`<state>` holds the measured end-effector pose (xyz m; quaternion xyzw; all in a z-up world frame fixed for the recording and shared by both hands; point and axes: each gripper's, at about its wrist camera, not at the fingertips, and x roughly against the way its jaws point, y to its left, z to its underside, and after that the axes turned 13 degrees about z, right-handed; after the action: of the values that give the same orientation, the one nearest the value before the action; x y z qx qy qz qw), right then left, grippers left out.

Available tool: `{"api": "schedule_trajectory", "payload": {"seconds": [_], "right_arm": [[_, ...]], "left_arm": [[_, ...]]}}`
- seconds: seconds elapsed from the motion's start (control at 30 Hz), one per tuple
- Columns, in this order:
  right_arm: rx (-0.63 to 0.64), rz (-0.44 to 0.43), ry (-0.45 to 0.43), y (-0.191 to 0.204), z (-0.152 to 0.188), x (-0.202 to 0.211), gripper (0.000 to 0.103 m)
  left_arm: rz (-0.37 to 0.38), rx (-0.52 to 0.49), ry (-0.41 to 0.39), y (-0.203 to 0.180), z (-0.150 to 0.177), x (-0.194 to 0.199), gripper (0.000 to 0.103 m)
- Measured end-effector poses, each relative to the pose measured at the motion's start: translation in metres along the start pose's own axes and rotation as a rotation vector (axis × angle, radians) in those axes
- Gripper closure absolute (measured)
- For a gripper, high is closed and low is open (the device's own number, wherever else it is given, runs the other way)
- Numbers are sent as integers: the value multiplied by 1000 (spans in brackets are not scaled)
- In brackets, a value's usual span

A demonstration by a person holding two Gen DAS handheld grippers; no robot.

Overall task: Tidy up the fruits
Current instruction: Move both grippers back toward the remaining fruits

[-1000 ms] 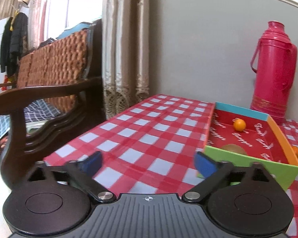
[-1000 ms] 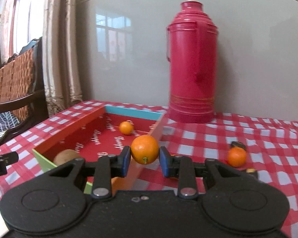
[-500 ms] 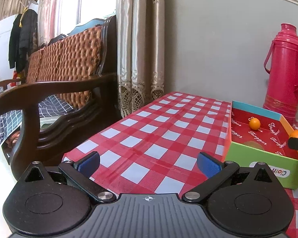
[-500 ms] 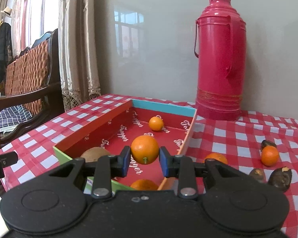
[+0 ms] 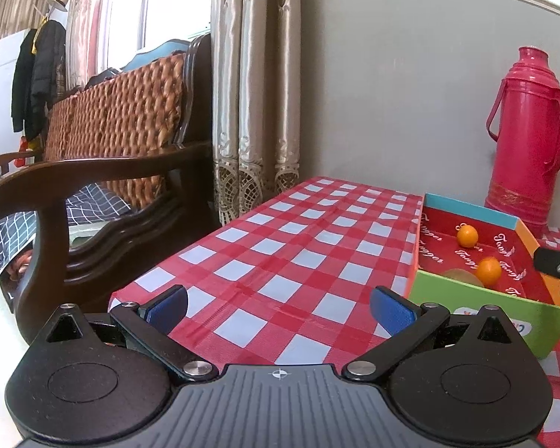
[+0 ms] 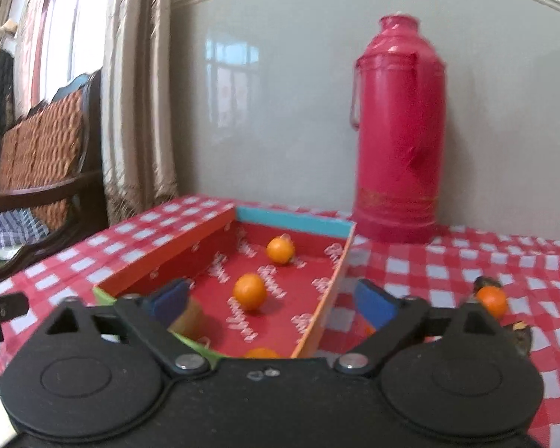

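Orange and round, the small fruit sits on the red floor of the bright cardboard box, right in front of the right tool. The jaws of that tool have just been opening, and now they stand wide with nothing between them, so the fruit is let go and lies in the box. A second small orange fruit lies farther back near the blue end wall, and a third one peeks out at the near edge of the box. To do this step well, I think the right tool should lift back slowly and straight, so its blue pads do not bump the thin orange side wall, which is close to the right pad. The fruit is round and could roll, so the box should not get knocked. Another orange fruit waits out on the red and white checked worktop, next to some dark fruits that are too blurry to name. That one looks like a good next pick. The tall pink flask stands behind the box, so a careful path stays low and away from it. The right tool points a little downward over the near end of the box. The left tool is also wide open and empty. It hangs over the checked cloth beside the green end of the box, tipped a little down, well apart from the fruits.
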<state>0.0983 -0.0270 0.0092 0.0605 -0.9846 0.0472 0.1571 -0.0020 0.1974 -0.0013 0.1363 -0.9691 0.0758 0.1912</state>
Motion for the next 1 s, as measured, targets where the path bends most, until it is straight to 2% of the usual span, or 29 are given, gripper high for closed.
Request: {"api": "schedule_trajectory", "payload": {"seconds": [0.1,0.2,0.23,0.3,0.37,0.43,0.53,0.57,0.67,0.73,0.8,0.87,1.0], "right_arm": [[22,39,-22,-4,-1,3,6],[40,29,12,-12,2,3,6],[24,22,37,-17,2,2,6],[-103,-13,50,-37,1,5,6],[-221,-14,18,-60,-1,12,6],[-224,29,-10,-74,-3,16,6],[-336,32,-149,-104,2,32,6],[-372,24,-162,-114,2,37,6],[-333,79,-147,-135,1,43,6],[-244,191,-119,-140,-3,46,6],[-160,323,-144,-143,-3,52,6],[-129,322,-177,-153,-1,59,6],[-99,301,-170,-177,4,69,6]], "left_arm": [[12,-2,-11,-6,-2,1,0],[29,-3,-29,-15,-4,3,0],[35,-5,-37,-19,-5,4,0],[53,-9,-50,-29,-7,5,0],[72,-17,-63,-39,-8,7,0],[90,-28,-81,-50,-8,9,0],[120,-37,-96,-68,-9,11,0],[129,-37,-102,-74,-9,11,0],[162,-21,-147,-92,-9,17,0],[174,-12,-162,-105,-8,18,0],[197,-10,-164,-120,-7,18,0],[223,-26,-164,-139,-5,20,0],[262,-112,-119,-177,0,18,0]]}}
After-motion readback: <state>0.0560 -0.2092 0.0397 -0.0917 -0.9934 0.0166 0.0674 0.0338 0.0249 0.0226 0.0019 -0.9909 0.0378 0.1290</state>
